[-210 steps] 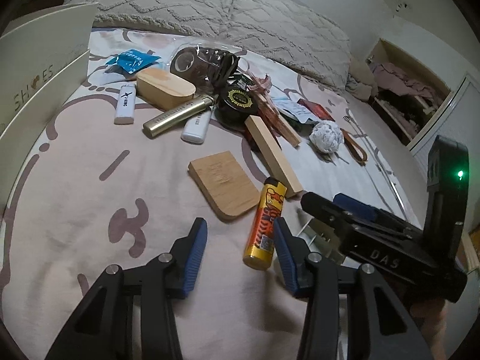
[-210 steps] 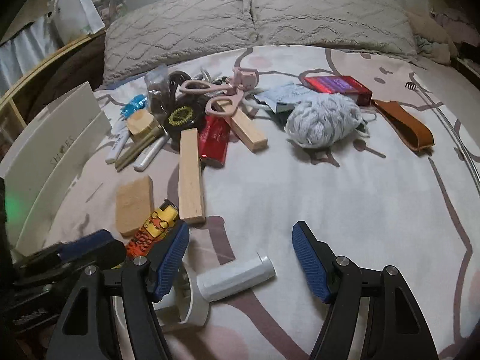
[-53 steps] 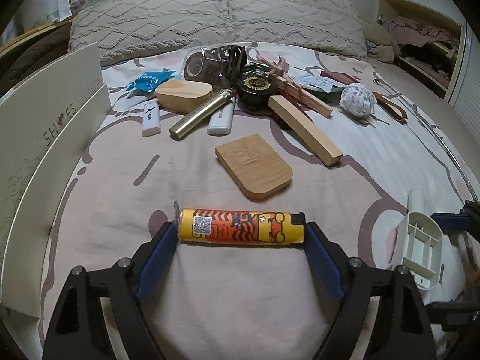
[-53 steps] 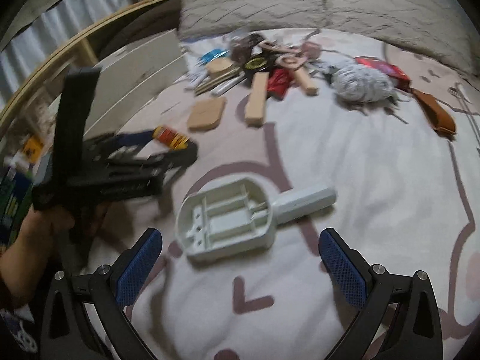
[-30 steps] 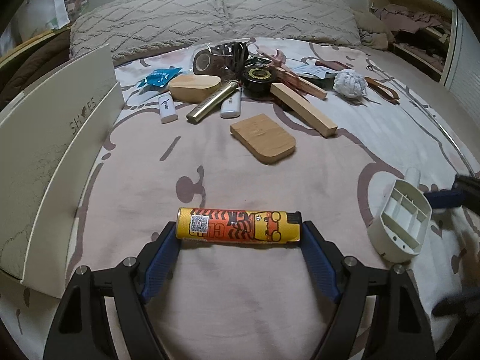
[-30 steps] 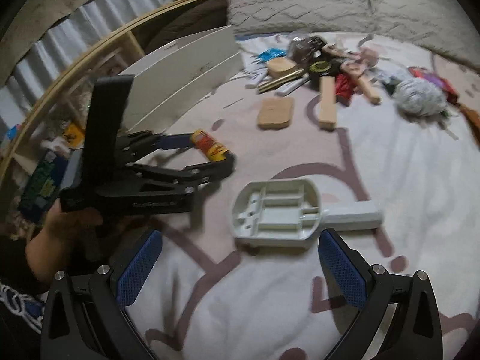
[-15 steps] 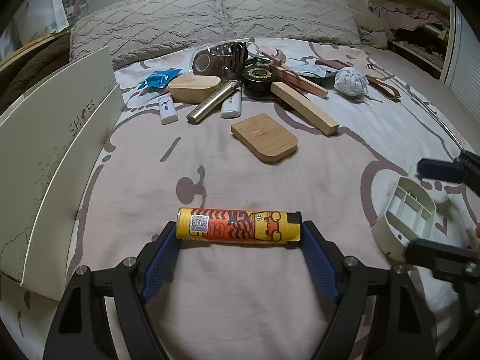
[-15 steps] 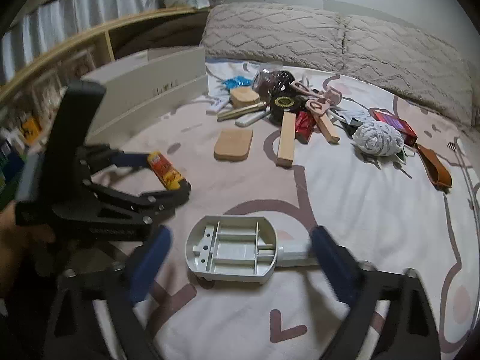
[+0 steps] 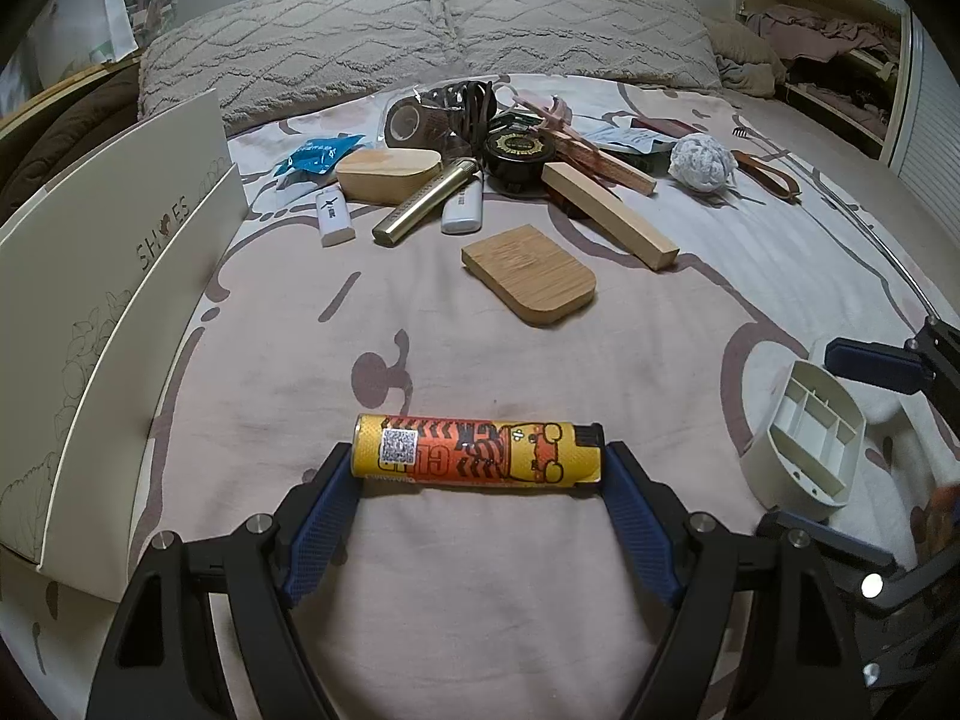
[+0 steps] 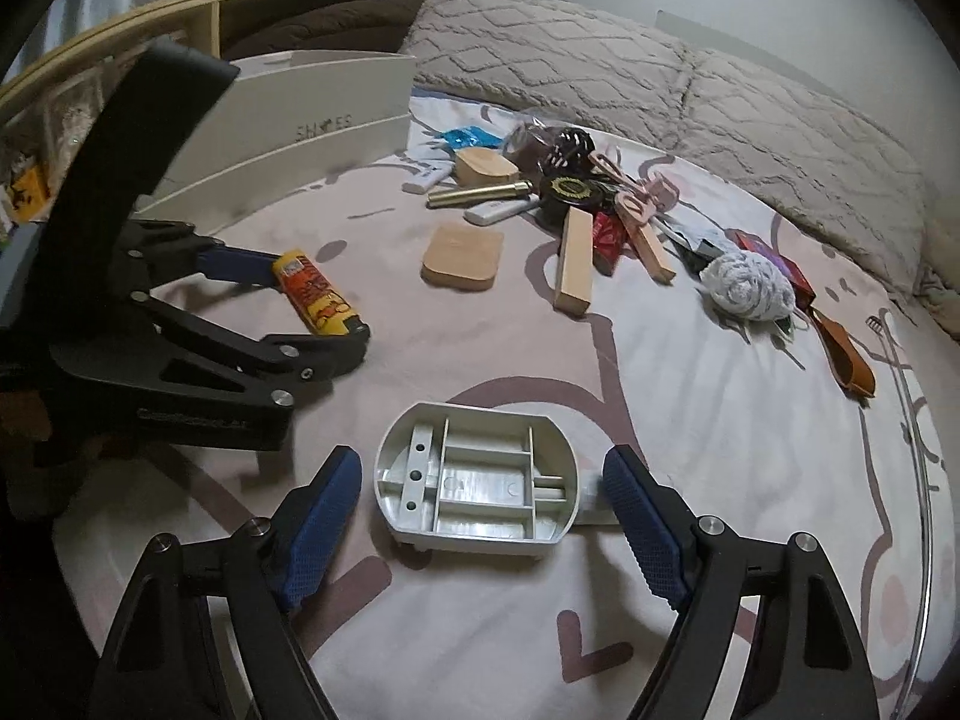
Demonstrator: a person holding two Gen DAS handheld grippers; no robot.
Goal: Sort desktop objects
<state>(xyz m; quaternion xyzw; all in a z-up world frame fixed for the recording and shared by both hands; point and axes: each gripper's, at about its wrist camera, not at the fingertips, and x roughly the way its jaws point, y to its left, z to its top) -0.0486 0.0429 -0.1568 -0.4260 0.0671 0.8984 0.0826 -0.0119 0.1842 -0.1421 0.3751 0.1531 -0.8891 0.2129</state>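
Observation:
My left gripper (image 9: 480, 483) is shut on a yellow and orange lighter (image 9: 477, 449), held crosswise by its two ends above the bedspread; the lighter also shows in the right wrist view (image 10: 317, 293). My right gripper (image 10: 483, 495) holds a white plastic brush base (image 10: 477, 487) with a handle between its fingers; the left pad stands a little off the rim, the right pad (image 10: 636, 516) is at the handle. The brush base shows in the left wrist view (image 9: 807, 435). A pile of objects (image 9: 510, 168) lies further back.
A white shoe box (image 9: 90, 300) stands open at the left. In the pile are a flat wooden piece (image 9: 531, 279), a long wooden block (image 9: 609, 213), a gold tube (image 9: 426, 201), a black round tin (image 9: 519, 150) and a ball of yarn (image 9: 702, 159). Pillows (image 9: 420, 30) lie behind.
The right gripper has swung with the brush base and its jaws have narrowed around it. The left gripper holds the lighter nearly still, slightly lower over the bed.

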